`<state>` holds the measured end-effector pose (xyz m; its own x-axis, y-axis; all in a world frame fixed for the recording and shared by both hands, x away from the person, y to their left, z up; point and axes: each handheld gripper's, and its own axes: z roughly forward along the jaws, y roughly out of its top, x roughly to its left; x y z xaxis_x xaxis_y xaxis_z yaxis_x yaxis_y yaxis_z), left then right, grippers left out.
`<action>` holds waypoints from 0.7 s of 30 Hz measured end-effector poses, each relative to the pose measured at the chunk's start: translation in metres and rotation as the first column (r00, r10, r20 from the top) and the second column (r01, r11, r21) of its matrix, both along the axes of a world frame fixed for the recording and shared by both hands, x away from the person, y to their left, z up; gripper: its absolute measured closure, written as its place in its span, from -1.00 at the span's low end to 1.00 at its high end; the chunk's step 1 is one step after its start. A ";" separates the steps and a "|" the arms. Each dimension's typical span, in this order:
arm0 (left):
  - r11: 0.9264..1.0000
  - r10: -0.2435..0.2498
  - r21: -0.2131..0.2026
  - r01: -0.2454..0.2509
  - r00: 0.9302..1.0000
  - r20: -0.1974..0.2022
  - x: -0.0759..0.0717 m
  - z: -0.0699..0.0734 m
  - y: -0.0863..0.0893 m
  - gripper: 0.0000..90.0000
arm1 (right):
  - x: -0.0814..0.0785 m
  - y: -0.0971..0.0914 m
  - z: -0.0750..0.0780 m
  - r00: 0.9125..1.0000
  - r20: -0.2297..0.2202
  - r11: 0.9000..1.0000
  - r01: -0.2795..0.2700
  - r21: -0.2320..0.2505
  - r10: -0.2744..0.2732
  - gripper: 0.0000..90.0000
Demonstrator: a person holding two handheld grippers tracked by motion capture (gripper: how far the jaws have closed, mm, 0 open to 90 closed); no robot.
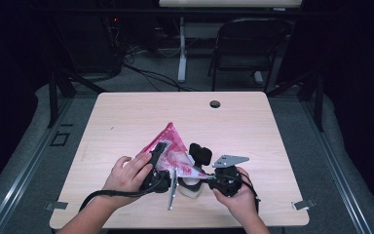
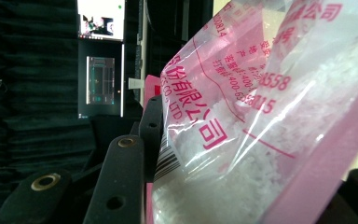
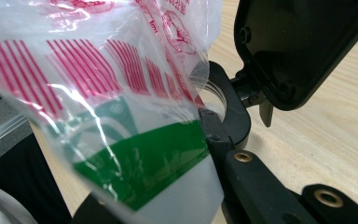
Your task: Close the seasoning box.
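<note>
A clear plastic bag (image 1: 171, 142) with pink print holds white grains (image 2: 242, 154) and hangs tilted above the table. My left gripper (image 1: 157, 157) is shut on it, one black finger (image 2: 121, 182) pressing its side. The bag's lower corner (image 3: 98, 60) points into the black-rimmed mouth (image 3: 228, 102) of a white container (image 3: 168, 191) with a green band. The container (image 1: 191, 188) stands near the front edge, its black flip lid (image 1: 200, 153) swung open. My right gripper (image 1: 202, 184) is shut on the container, with one finger (image 3: 256, 182) against its side.
The wooden table (image 1: 126, 117) has a round cable hole (image 1: 215, 104) at the back middle. A dark folding chair (image 1: 251, 44) and a white desk leg (image 1: 181, 53) stand on the floor behind the table.
</note>
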<state>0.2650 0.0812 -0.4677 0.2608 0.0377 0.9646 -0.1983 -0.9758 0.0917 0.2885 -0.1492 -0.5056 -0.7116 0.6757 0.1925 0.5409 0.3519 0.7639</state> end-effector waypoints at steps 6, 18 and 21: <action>1.000 0.004 -0.007 -0.004 1.000 -0.004 0.000 -0.001 0.001 0.45 | 0.000 0.000 0.000 1.000 0.002 1.000 0.001 0.000 -0.001 1.00; 1.000 0.010 -0.016 -0.010 1.000 -0.011 0.000 -0.003 0.003 0.46 | -0.001 0.000 0.002 1.000 0.008 1.000 0.000 0.002 0.000 1.00; 1.000 0.012 -0.019 -0.012 1.000 -0.016 0.001 -0.004 0.003 0.46 | -0.001 0.000 0.002 1.000 0.009 1.000 -0.001 -0.001 0.001 1.00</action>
<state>0.2657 0.0843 -0.4714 0.2755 0.0589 0.9595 -0.1850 -0.9762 0.1131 0.2876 -0.1492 -0.5037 -0.7139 0.6752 0.1858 0.5339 0.3531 0.7682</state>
